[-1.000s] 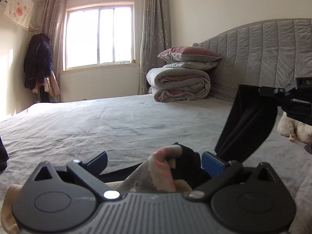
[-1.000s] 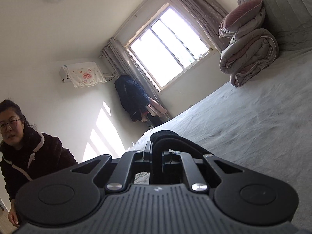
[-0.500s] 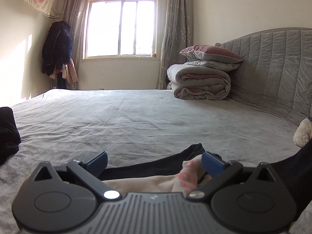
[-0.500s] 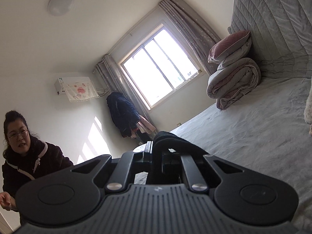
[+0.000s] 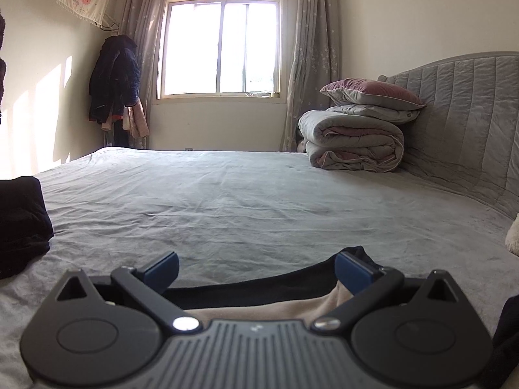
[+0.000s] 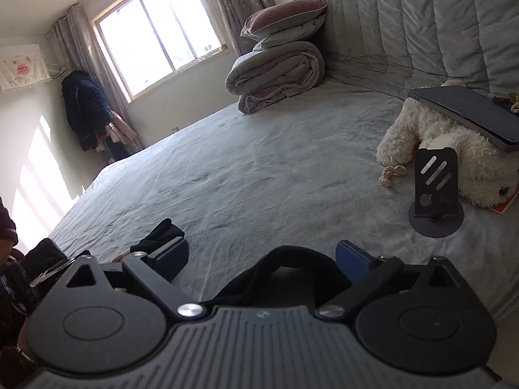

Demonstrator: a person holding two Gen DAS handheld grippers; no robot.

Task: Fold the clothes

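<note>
A black garment with a beige fleece lining point(image 5: 275, 308) lies flat on the grey bed point(image 5: 259, 194) right in front of my left gripper point(image 5: 256, 267). That gripper is open, and the garment's black edge point(image 5: 259, 288) runs between its blue fingertips point(image 5: 162, 265). My right gripper point(image 6: 262, 253) is open too, low over the bed. A loose hump of the black fabric point(image 6: 292, 269) sits between its fingers. A further black end point(image 6: 159, 236) lies just past the left finger.
A folded dark pile point(image 5: 19, 223) rests at the bed's left edge. A rolled duvet with pillows point(image 5: 353, 142) stands by the padded headboard point(image 5: 470, 123). On the right are a white plush toy point(image 6: 454, 149) under a laptop point(image 6: 464, 110) and a black phone stand point(image 6: 436, 194).
My right gripper, shut on the black fabric and tilted up a second ago, has come down to the bed and opened. The bunched garment at my left gripper now lies flat.
</note>
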